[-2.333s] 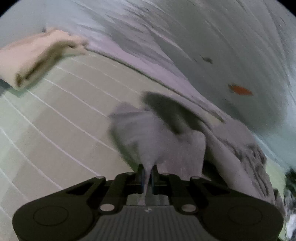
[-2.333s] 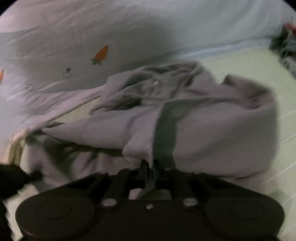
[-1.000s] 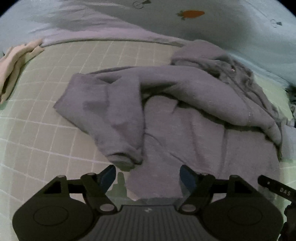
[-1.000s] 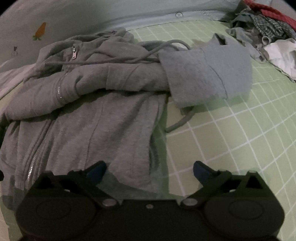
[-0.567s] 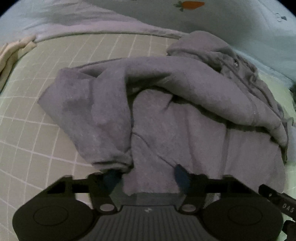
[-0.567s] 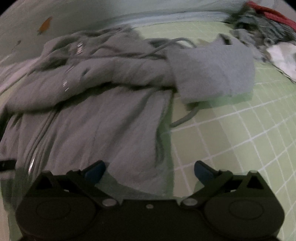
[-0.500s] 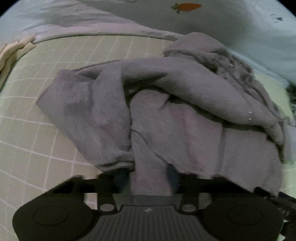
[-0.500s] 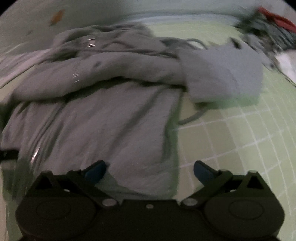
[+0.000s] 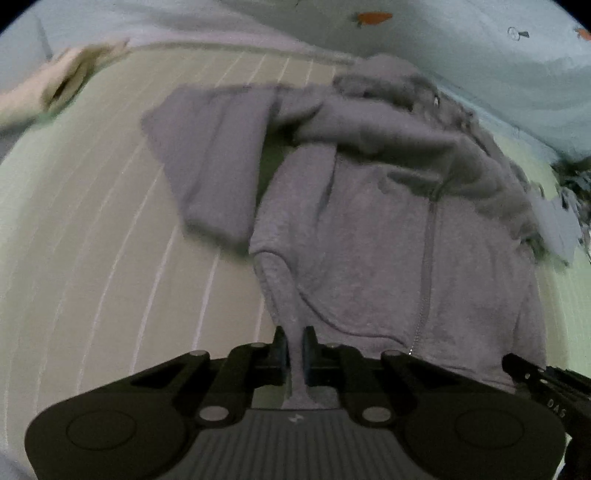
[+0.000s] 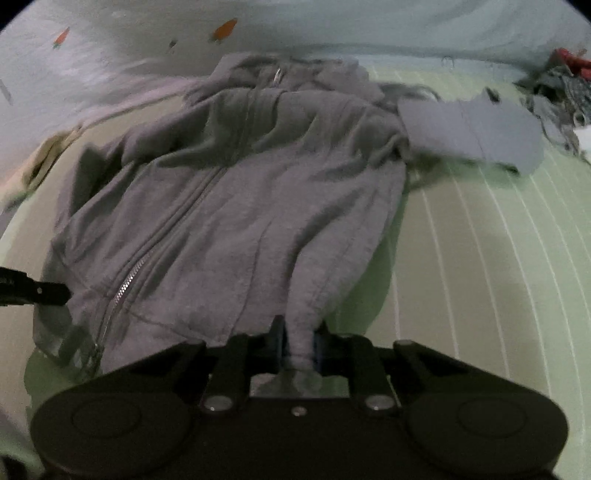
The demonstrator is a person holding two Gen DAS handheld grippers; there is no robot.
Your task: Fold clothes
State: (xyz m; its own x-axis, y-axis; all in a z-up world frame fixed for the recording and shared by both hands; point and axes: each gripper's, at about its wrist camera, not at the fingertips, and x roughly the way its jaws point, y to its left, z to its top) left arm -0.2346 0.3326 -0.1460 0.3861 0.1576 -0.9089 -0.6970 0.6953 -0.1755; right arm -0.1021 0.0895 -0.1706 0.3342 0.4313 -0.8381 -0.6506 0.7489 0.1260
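Grey zip hoodie [image 10: 236, 206] spread rumpled on green checked sheet [image 10: 480, 266], hem corners pinched by left gripper [image 9: 294, 349], right gripper [image 10: 299, 341].

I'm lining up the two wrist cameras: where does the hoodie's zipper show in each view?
Left wrist view: the zipper runs down the right of the grey hoodie, right of the left claw.
Right wrist view: the zipper slants down the left half of the picture, left of the right claw.
Shared landmark: the orange carrot print on the pale sheet behind the hoodie.
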